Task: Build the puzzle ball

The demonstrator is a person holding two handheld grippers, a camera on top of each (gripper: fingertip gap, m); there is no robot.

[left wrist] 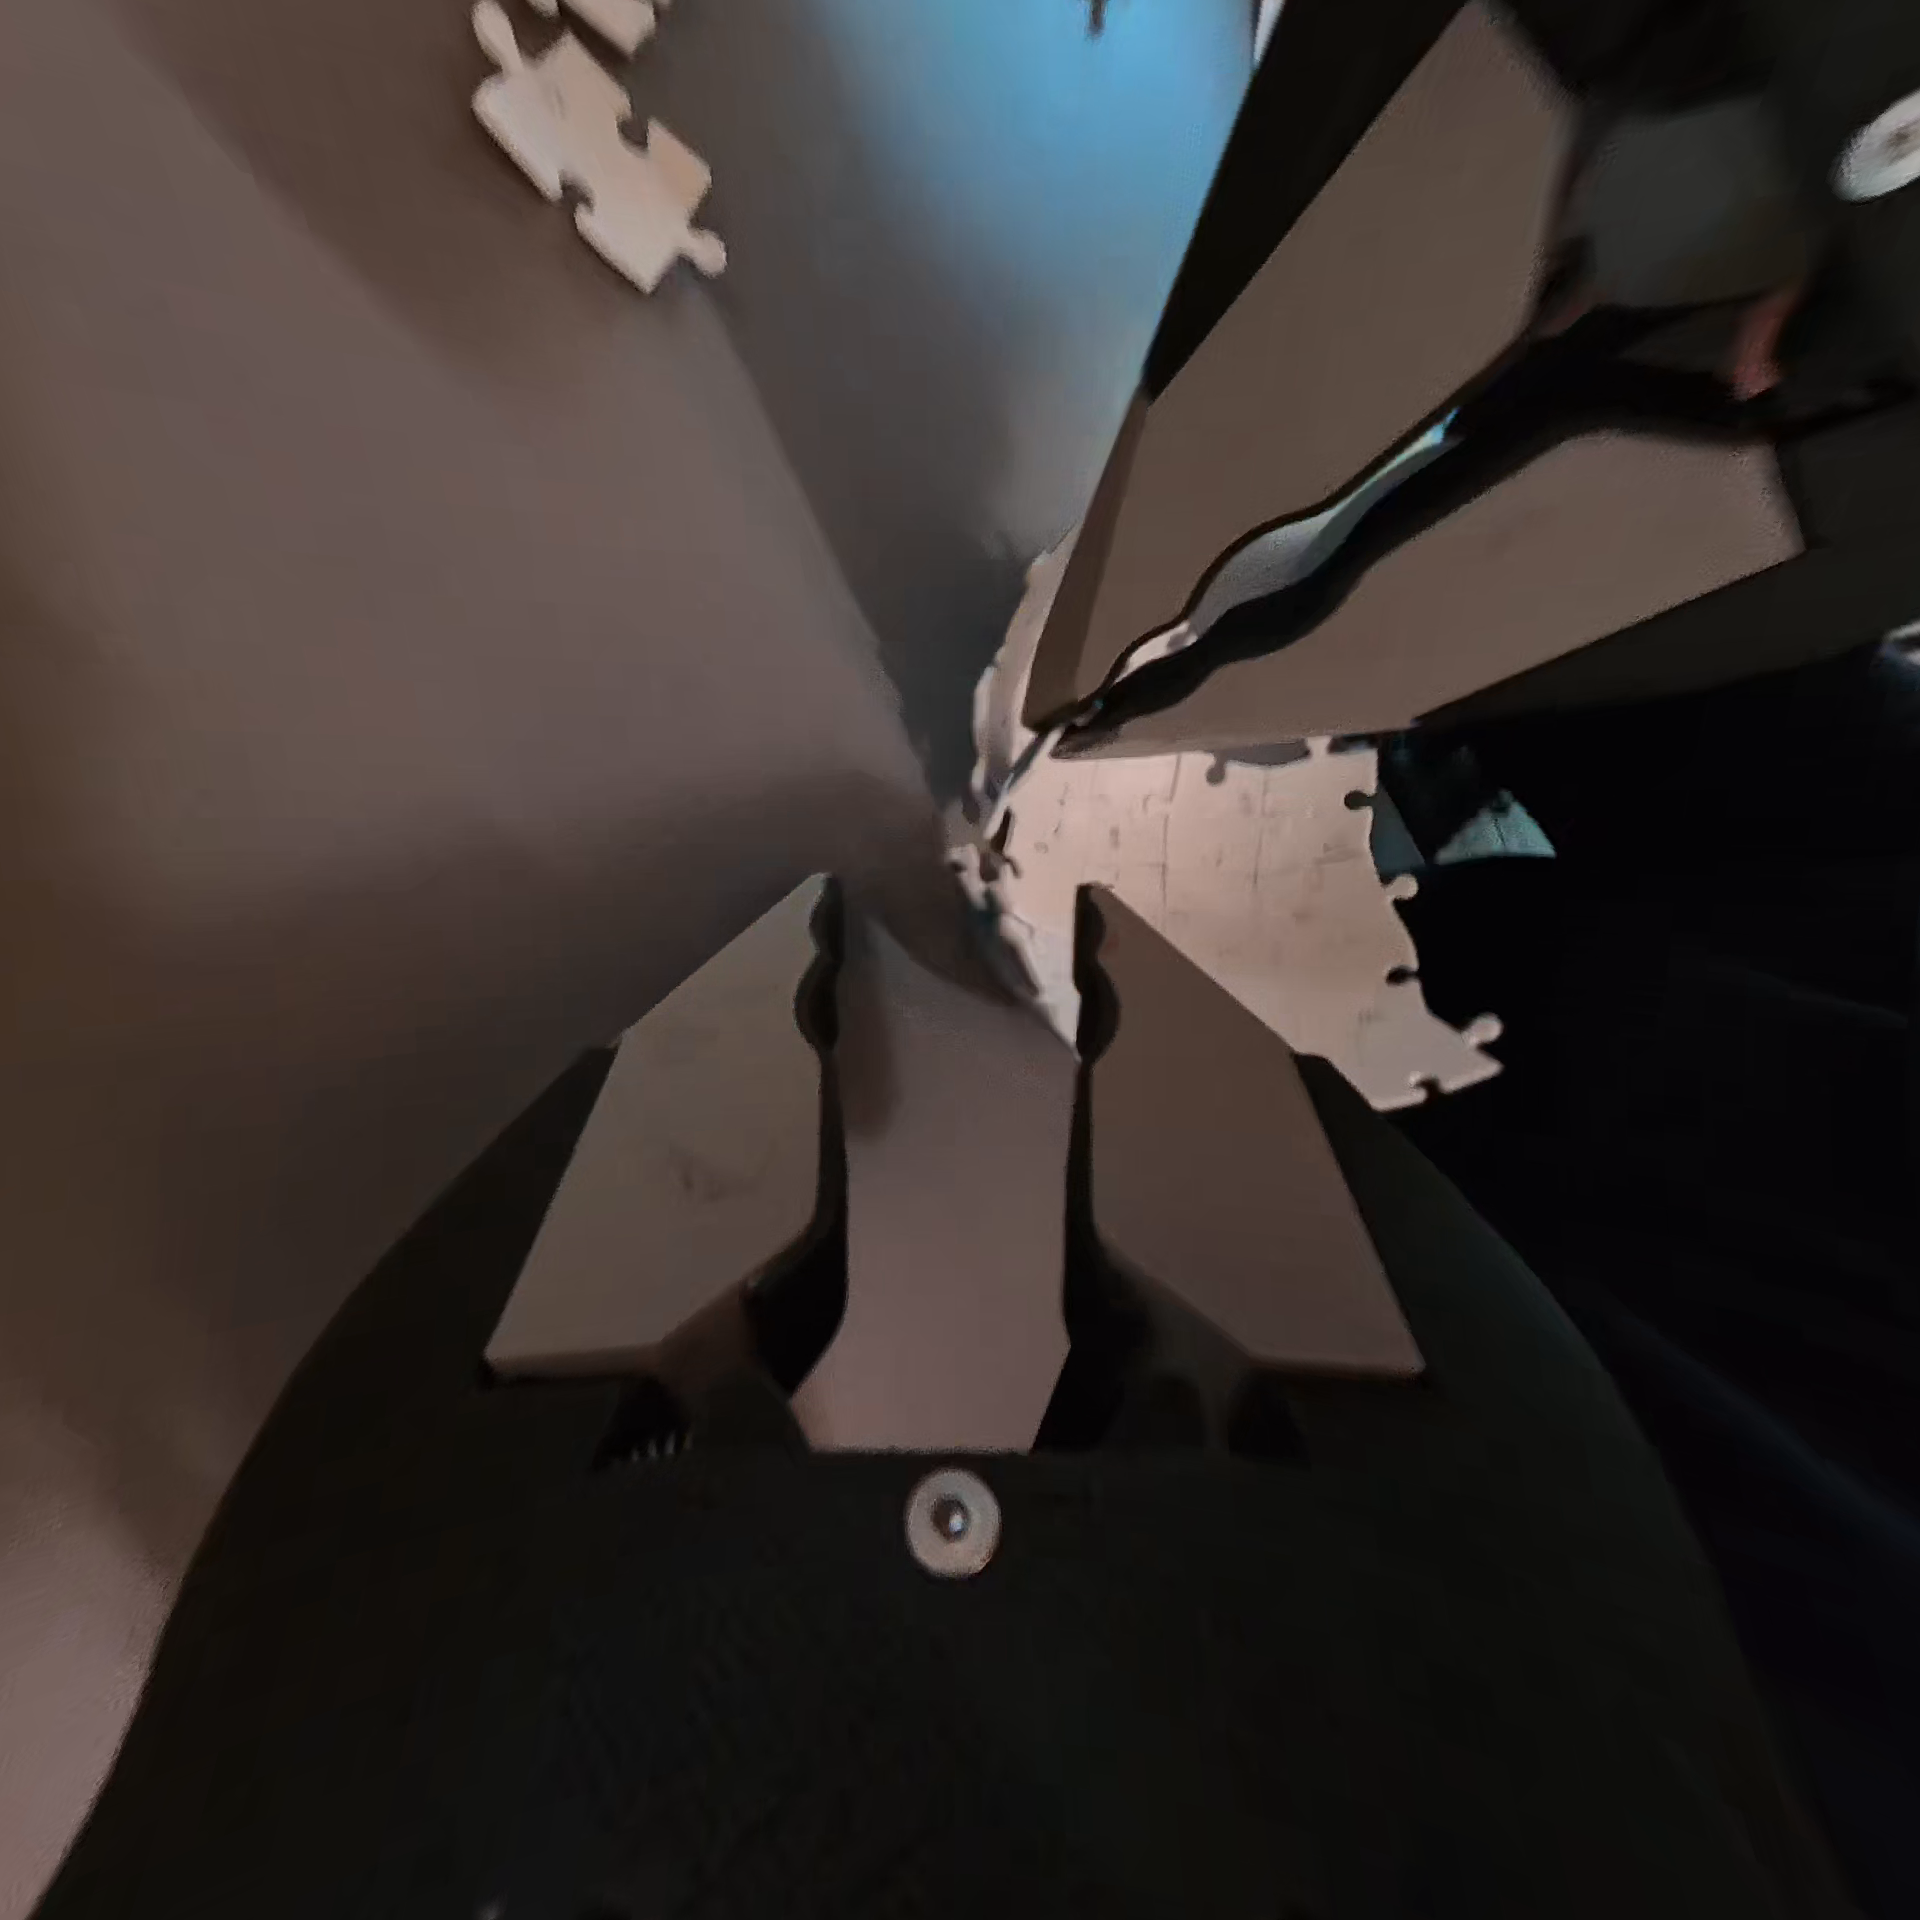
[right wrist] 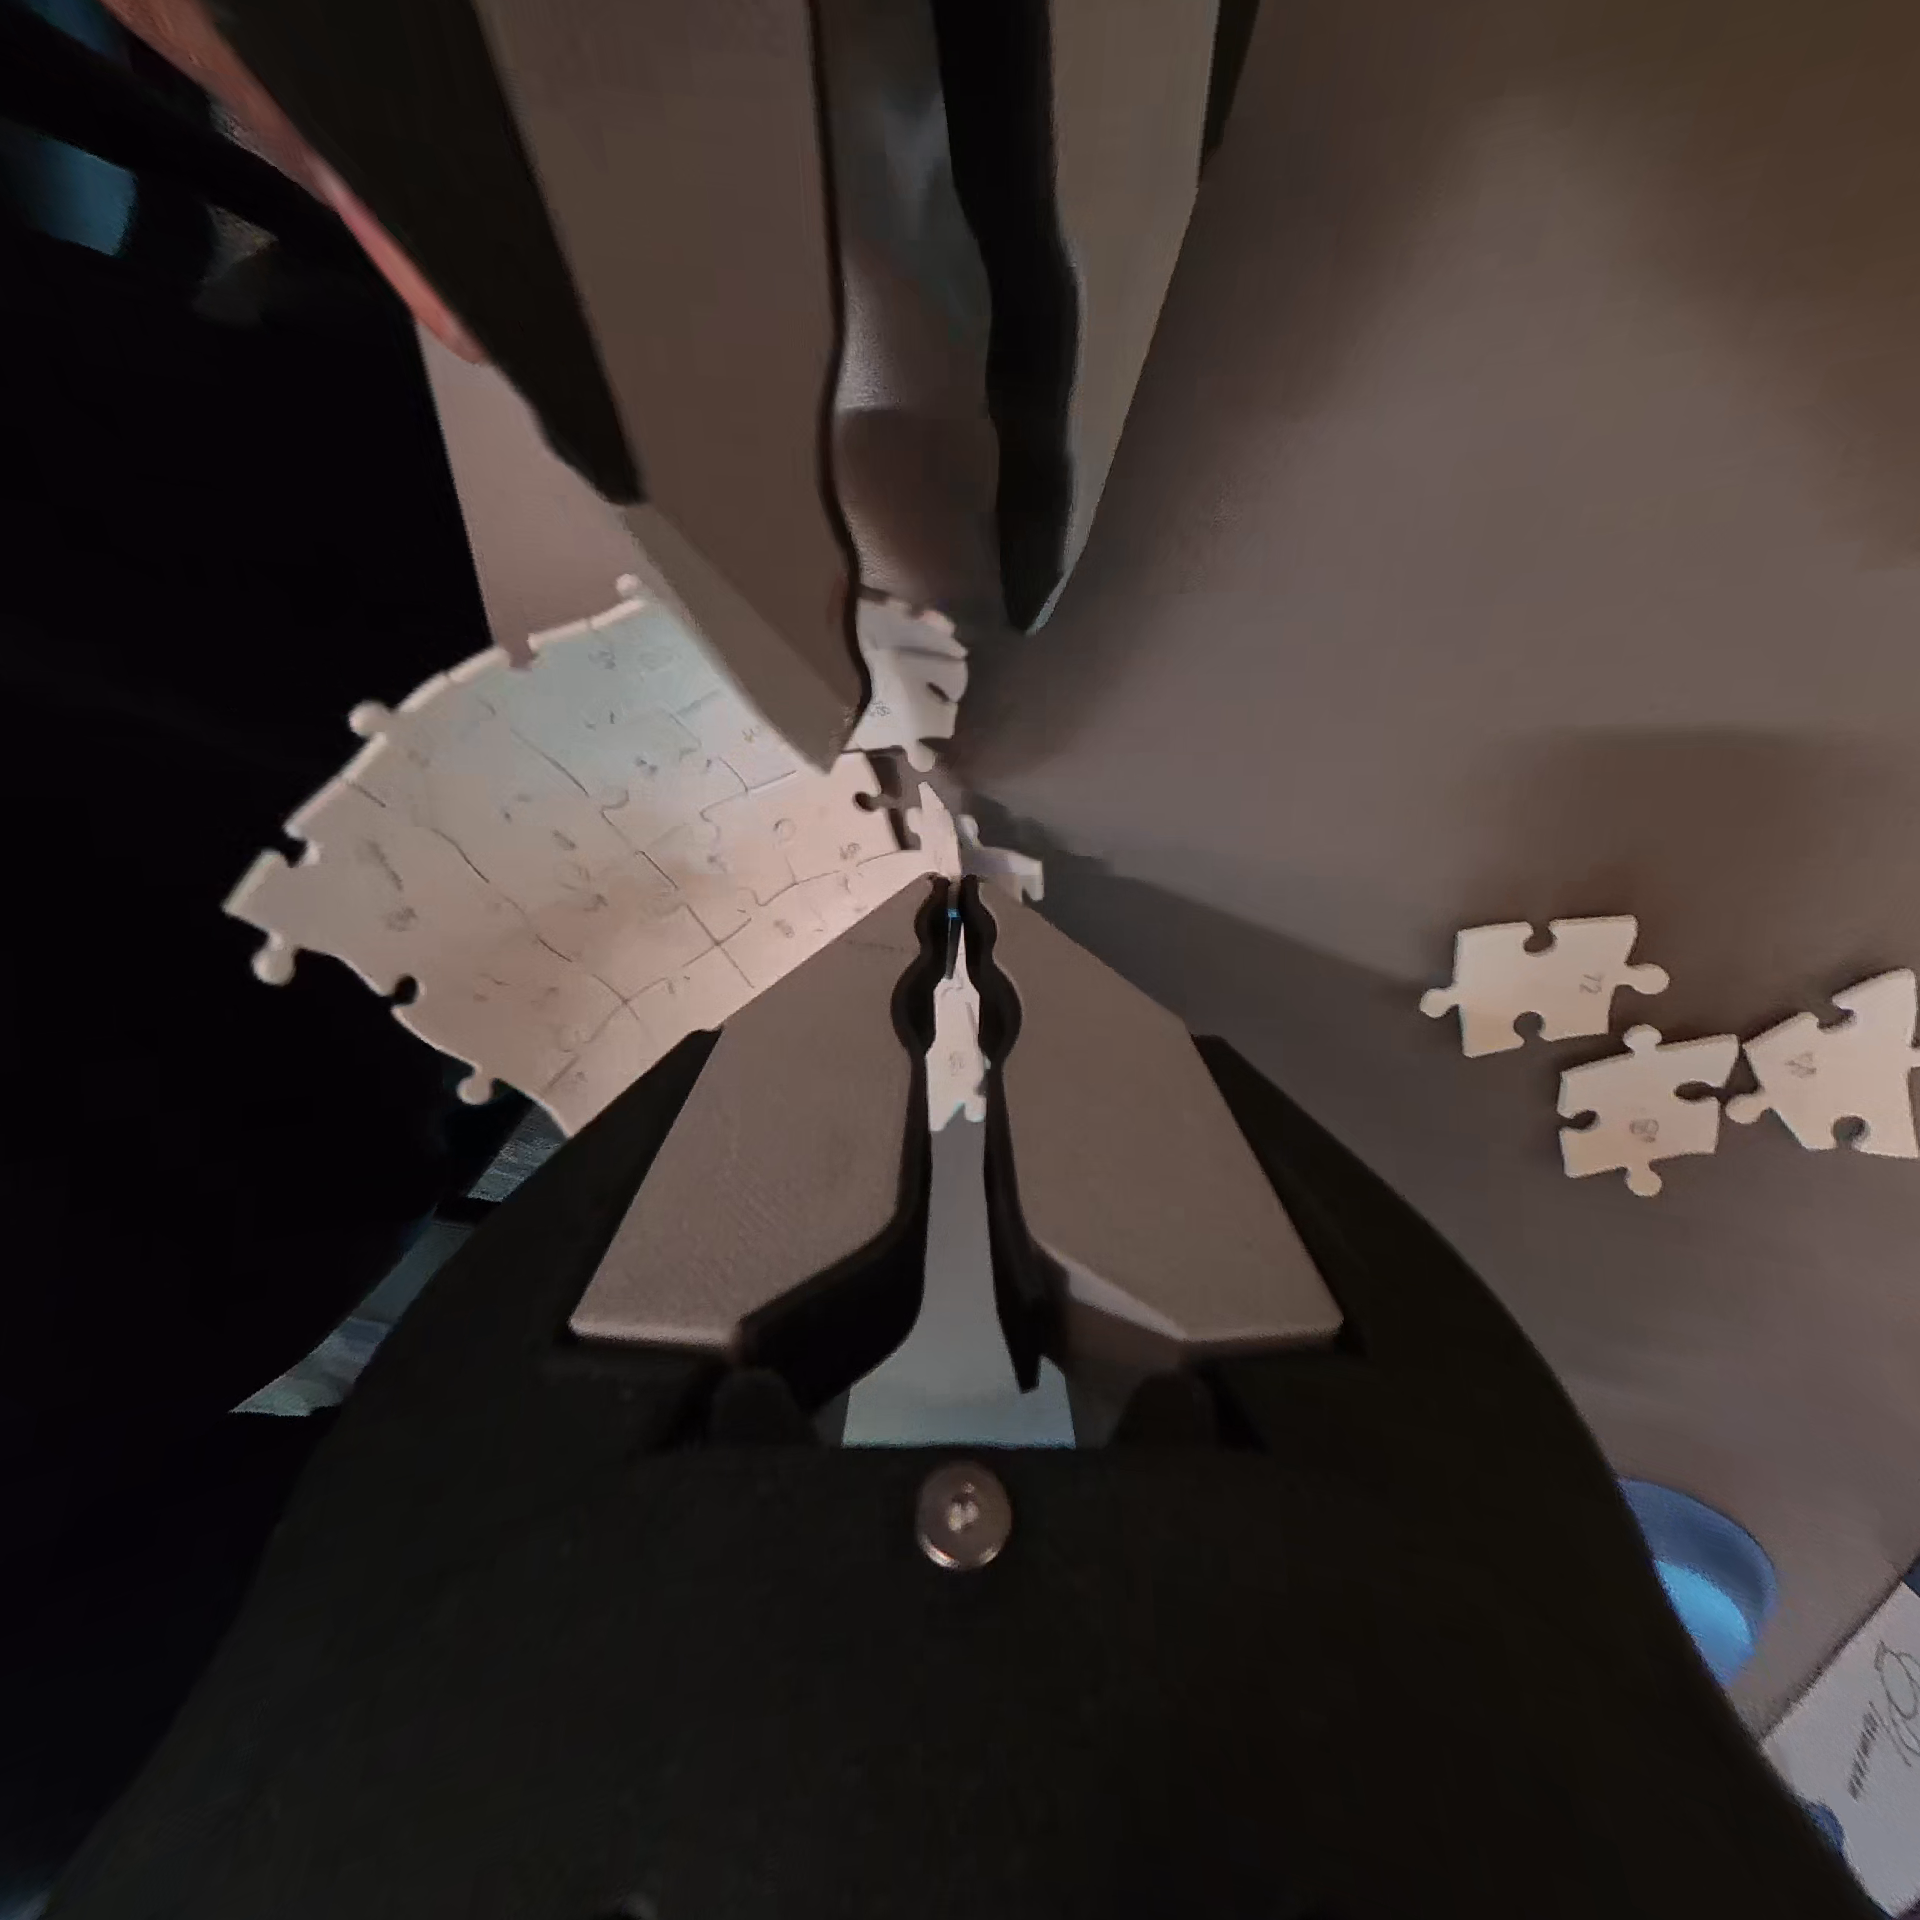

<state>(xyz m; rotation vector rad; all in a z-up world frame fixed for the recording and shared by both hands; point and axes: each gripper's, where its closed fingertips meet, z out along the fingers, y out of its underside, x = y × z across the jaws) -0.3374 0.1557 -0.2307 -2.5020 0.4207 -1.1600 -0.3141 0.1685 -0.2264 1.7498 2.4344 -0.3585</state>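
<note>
The partly built puzzle ball is a curved white shell of joined pieces [right wrist: 540, 852], seen from its inner side; it also shows in the left wrist view [left wrist: 1247, 894]. My right gripper [right wrist: 956, 885] is shut on a white puzzle piece [right wrist: 956, 1070] at the shell's near edge. In the left wrist view the right gripper [left wrist: 1049, 727] comes in from the upper right. My left gripper [left wrist: 956, 899] is open, its jaws either side of the shell's edge. In the right wrist view the left gripper [right wrist: 935, 681] comes down from above, straddling an edge piece [right wrist: 914, 675].
Three loose white pieces [right wrist: 1642, 1112] lie on the grey-brown table [right wrist: 1455, 520] to the right. Other loose pieces [left wrist: 592, 156] lie at the far left of the left wrist view. A blue round object [right wrist: 1704, 1590] and a paper sheet [right wrist: 1860, 1766] sit at the lower right. My left and right fingertips are right by each other.
</note>
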